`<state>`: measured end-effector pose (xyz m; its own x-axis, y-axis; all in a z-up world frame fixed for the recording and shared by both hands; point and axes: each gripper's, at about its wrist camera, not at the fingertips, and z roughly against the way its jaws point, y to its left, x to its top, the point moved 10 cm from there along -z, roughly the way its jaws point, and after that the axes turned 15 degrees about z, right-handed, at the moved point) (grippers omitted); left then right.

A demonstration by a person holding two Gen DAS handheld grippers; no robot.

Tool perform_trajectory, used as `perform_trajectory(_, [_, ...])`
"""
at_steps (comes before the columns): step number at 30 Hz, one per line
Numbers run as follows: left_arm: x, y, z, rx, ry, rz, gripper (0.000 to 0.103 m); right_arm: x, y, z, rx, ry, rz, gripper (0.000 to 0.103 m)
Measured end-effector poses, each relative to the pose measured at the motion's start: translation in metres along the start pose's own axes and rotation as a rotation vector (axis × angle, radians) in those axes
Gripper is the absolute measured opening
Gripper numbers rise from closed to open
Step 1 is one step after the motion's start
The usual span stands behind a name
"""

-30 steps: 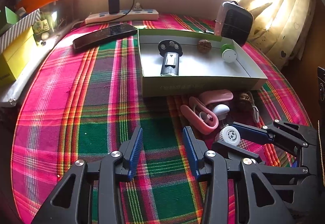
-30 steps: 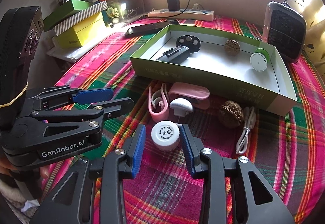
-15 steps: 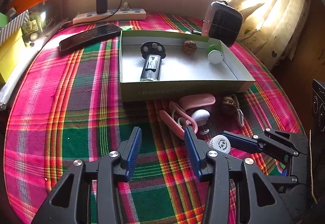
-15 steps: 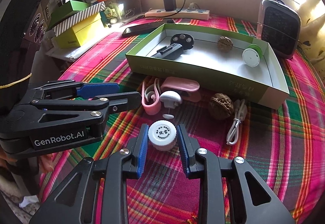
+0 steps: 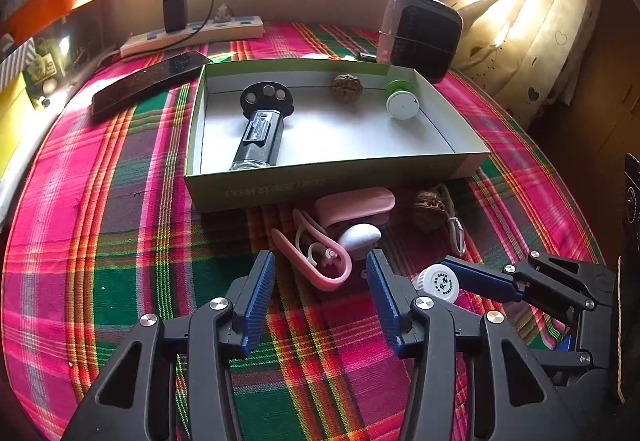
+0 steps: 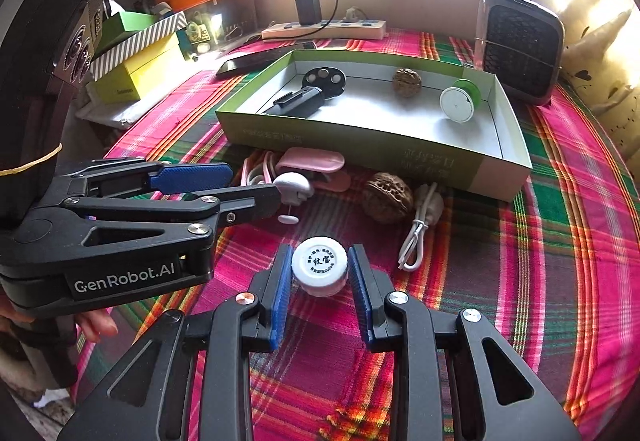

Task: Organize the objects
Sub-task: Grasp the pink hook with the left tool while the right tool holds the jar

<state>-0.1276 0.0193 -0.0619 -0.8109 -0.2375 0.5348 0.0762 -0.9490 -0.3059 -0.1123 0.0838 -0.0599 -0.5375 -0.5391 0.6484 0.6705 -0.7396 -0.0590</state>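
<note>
My right gripper (image 6: 319, 270) has closed its blue pads on a small white round jar (image 6: 319, 267) on the plaid cloth; it also shows in the left wrist view (image 5: 439, 284). My left gripper (image 5: 321, 283) is open and empty, its tips just short of a pink earphone clip (image 5: 320, 259) and a white plug (image 5: 358, 237). An open green box (image 5: 336, 188) behind them holds a black fan (image 5: 262, 125), a walnut (image 5: 346, 88) and a green-and-white spool (image 5: 401, 103).
A second walnut (image 6: 387, 197) and a coiled white cable (image 6: 420, 231) lie before the box. A remote (image 5: 148, 81), power strip (image 5: 192, 35) and small heater (image 5: 420, 33) stand at the back. Yellow boxes (image 6: 136, 73) are at the left.
My right gripper's pads have closed in onto the white jar. My left gripper has moved forward toward the pink clip and stayed open.
</note>
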Motion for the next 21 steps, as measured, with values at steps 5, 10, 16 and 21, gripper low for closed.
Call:
perform_trajectory(5, [-0.001,0.010,-0.003,0.041,0.002,0.010,0.047,0.001,-0.001,0.000,0.002,-0.004,-0.001,0.030])
perform_trajectory(10, [0.000,0.024,0.001,0.072,-0.010,0.021,0.047,0.001,0.000,0.000,0.008,-0.003,0.000,0.030])
perform_trajectory(16, [0.001,0.036,0.003,0.083,-0.015,0.040,0.047,0.000,-0.002,0.000,-0.009,0.001,0.006,0.030])
perform_trajectory(21, [0.004,0.031,-0.001,0.076,-0.019,0.026,0.047,-0.001,-0.005,-0.001,-0.021,0.010,0.000,0.030])
